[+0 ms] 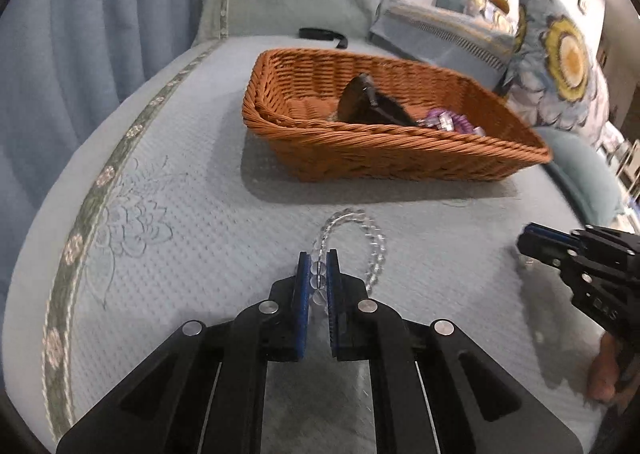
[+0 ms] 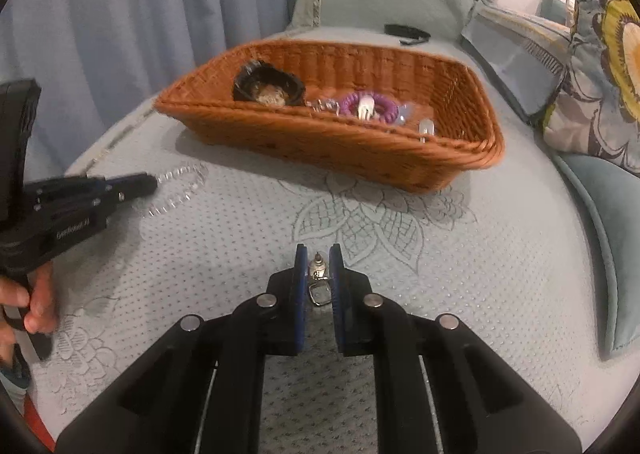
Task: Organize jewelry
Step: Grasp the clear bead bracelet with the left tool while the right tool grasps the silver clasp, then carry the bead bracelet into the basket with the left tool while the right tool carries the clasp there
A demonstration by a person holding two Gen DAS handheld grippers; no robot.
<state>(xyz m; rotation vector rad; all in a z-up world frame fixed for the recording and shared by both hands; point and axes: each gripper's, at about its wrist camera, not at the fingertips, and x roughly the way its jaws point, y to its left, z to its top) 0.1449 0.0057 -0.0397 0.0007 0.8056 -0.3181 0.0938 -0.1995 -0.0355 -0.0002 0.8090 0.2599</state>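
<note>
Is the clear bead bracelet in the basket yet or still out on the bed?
Out. The clear bead bracelet lies on the bedspread in front of the wicker basket, with the left tongs shut on it.

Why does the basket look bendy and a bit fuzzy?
Left wrist view: the fisheye lens bows the basket, its right end smeared by blur, with a soft shadow on the bedspread. Right wrist view: same bowing, and the rim looks fuzzy.
</note>
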